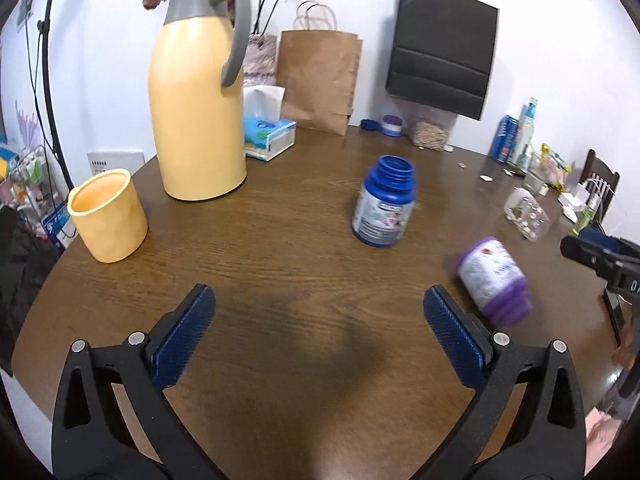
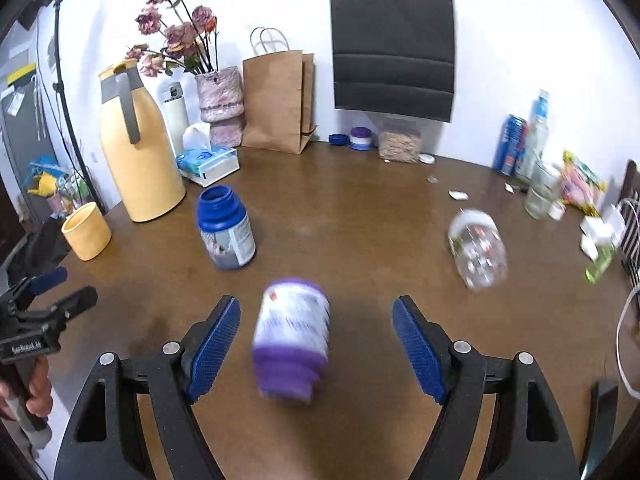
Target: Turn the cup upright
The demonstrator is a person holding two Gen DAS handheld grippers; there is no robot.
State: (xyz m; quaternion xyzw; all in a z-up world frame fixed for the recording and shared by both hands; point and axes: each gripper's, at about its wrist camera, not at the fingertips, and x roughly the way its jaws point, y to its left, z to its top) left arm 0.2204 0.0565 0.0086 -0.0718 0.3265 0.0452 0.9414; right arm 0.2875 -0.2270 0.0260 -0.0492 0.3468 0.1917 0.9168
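Note:
A yellow cup (image 1: 107, 216) stands upright, mouth up, at the table's left edge beside a tall yellow thermos jug (image 1: 198, 92); it also shows in the right wrist view (image 2: 86, 231). A clear glass cup (image 2: 478, 249) lies on its side at the right; it also shows in the left wrist view (image 1: 527, 216). My left gripper (image 1: 318, 310) is open and empty above the table. My right gripper (image 2: 316, 320) is open, with a purple bottle (image 2: 291, 334) lying on its side between the fingers, not gripped.
A blue open bottle (image 1: 384, 202) stands mid-table. A tissue box (image 1: 269, 136), paper bags (image 1: 318, 80), a flower vase (image 2: 220, 98), jars and cans line the back and right edges of the round wooden table (image 1: 280, 264). The other gripper (image 1: 600, 260) shows at the right.

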